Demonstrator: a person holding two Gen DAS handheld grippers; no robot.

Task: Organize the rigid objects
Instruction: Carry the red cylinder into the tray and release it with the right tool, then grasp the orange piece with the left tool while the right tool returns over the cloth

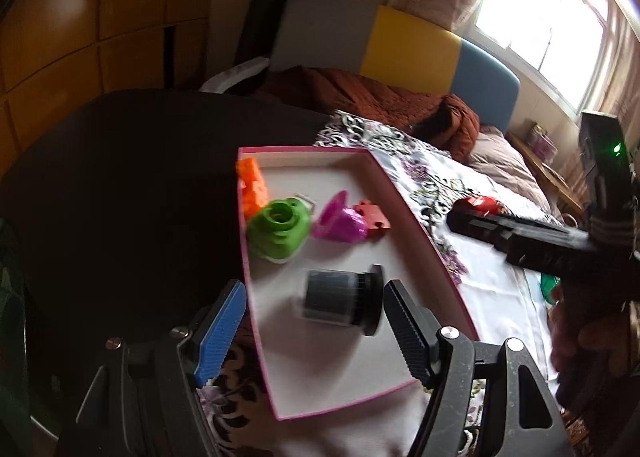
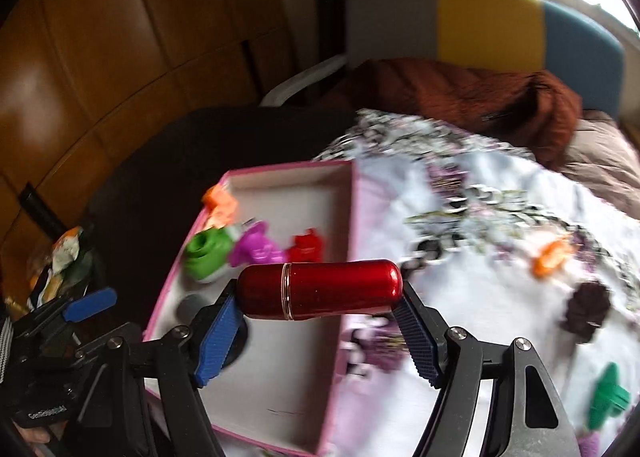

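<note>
A pink-rimmed box [image 1: 420,233] with a white floor lies on the floral bedspread. In it are an orange piece [image 1: 251,187], a green ring-shaped piece [image 1: 280,233], a magenta piece [image 1: 340,225], a red puzzle-like piece [image 1: 374,217] and a dark cylinder [image 1: 340,303] on its side. My left gripper [image 1: 314,286] is open over the box; the cylinder lies between its fingers, and a gap shows at the blue pad. My right gripper [image 2: 319,299] is shut on a red metal capsule [image 2: 320,285], held crosswise above the box's [image 2: 280,170] right wall. The left wrist view shows that capsule [image 1: 480,204] at the right.
On the bedspread [image 2: 480,225] to the right of the box lie an orange piece [image 2: 550,257], a dark brown piece [image 2: 586,309] and a green piece [image 2: 608,393]. A brown blanket [image 1: 400,105] and headboard stand behind. A dark surface [image 1: 140,197] lies left of the box.
</note>
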